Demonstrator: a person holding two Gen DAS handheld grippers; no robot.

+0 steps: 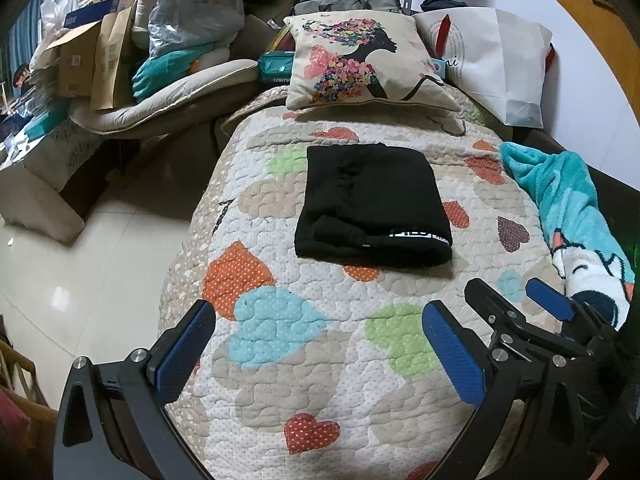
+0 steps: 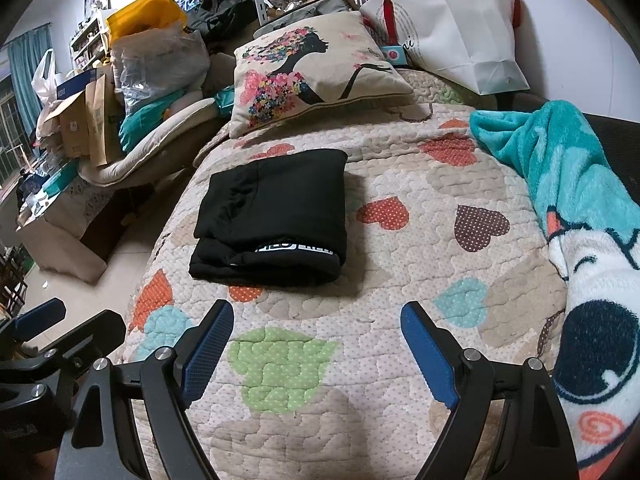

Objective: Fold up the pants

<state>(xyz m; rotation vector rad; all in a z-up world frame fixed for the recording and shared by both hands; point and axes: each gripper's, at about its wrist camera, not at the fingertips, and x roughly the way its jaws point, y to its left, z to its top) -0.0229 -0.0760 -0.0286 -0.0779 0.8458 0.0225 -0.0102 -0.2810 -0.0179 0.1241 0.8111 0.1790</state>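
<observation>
— Hovering nearest, what do you see?
— The left tool, its blue pads spread wide with nothing between them, above the quilt. The right tool is just beside it, likewise released and holding nothing.

— Are they touching the pants?
— No. Both hang short of them, over the heart-patterned quilt on the bed.

— And the pants?
— The pants lie beyond the tools as a black folded rectangle, flat on the quilt, with a white printed band showing at the near folded edge. From the right wrist view they sit left of centre.

— What lies to the right?
— A teal blanket, bunched along the bed's right edge, apart from the pants.

— Farther back?
— A pillow printed with a flower-haired woman, propped at the bed's head, and a white bag beside it.
</observation>
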